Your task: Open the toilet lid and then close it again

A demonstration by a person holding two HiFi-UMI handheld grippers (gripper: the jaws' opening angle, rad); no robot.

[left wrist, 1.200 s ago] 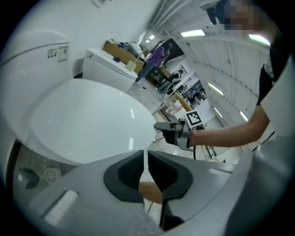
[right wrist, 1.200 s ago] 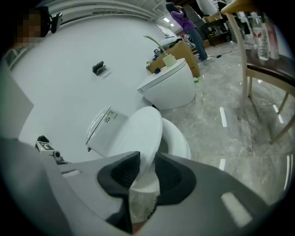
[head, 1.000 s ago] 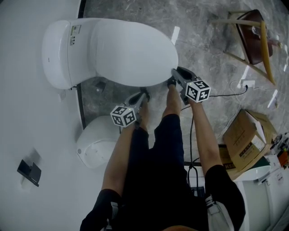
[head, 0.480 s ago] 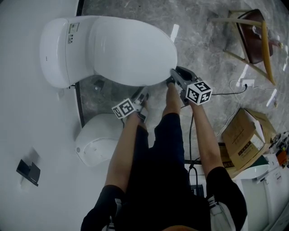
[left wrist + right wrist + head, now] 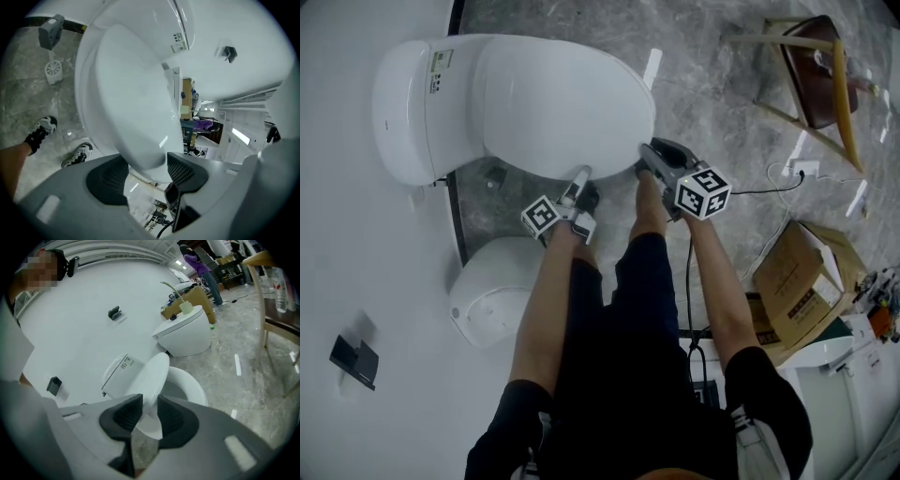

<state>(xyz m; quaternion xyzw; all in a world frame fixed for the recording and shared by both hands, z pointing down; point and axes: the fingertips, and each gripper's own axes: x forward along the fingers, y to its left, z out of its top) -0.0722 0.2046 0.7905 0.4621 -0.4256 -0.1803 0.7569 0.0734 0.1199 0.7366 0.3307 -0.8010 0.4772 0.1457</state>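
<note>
Rolled over since a second ago, the left gripper [image 5: 580, 184] has just spread its fingers astride the toilet lid [image 5: 567, 108]'s near rim, not gripping. Beside it the right gripper [image 5: 647, 159] pinches that rim, lid part-raised. Stiff, smooth, probably slippery plastic: hold the front lip.

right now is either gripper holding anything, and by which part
The right gripper is clamped on the front edge of the toilet lid. The left gripper holds nothing: its jaws have just been opening, with the lid's rim between them, unpinched.
</note>
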